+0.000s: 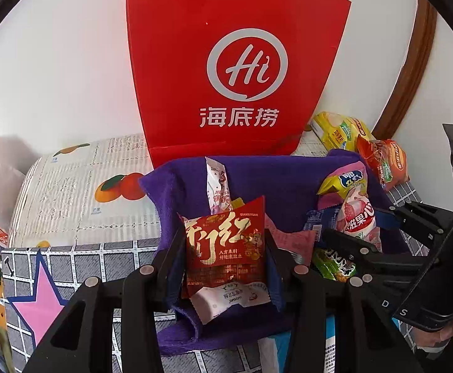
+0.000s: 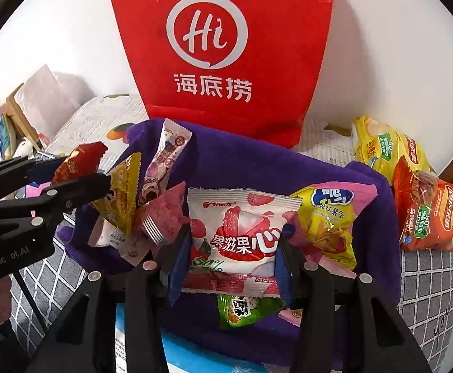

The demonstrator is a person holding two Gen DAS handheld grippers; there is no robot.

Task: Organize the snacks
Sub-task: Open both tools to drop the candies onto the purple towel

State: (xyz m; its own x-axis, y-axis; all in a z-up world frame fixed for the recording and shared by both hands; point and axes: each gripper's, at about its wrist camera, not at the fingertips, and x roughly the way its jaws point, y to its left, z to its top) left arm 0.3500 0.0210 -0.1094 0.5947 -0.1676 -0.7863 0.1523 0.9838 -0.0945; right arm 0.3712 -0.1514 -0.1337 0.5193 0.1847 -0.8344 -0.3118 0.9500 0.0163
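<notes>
A purple fabric bin (image 1: pixel 273 180) (image 2: pixel 226 161) holds several snack packets. My left gripper (image 1: pixel 225 241) is shut on a red packet with gold and white lettering (image 1: pixel 226 227), held upright over the bin's near left side. In the right wrist view that same left gripper (image 2: pixel 83 169) and red packet (image 2: pixel 81 158) show at the left. My right gripper (image 2: pixel 234 236) is shut on a white strawberry packet (image 2: pixel 239 214) above the bin's middle. From the left wrist, the right gripper (image 1: pixel 366 227) and strawberry packet (image 1: pixel 358 217) sit at the right.
A tall red paper bag (image 2: pixel 214 46) stands against the white wall behind the bin. Yellow (image 2: pixel 382 149) and orange (image 2: pixel 425 214) chip bags lie outside the bin at the right. A grid-patterned cloth (image 1: pixel 71 267) with a pink star covers the table. A wooden frame (image 1: pixel 413 71) curves at far right.
</notes>
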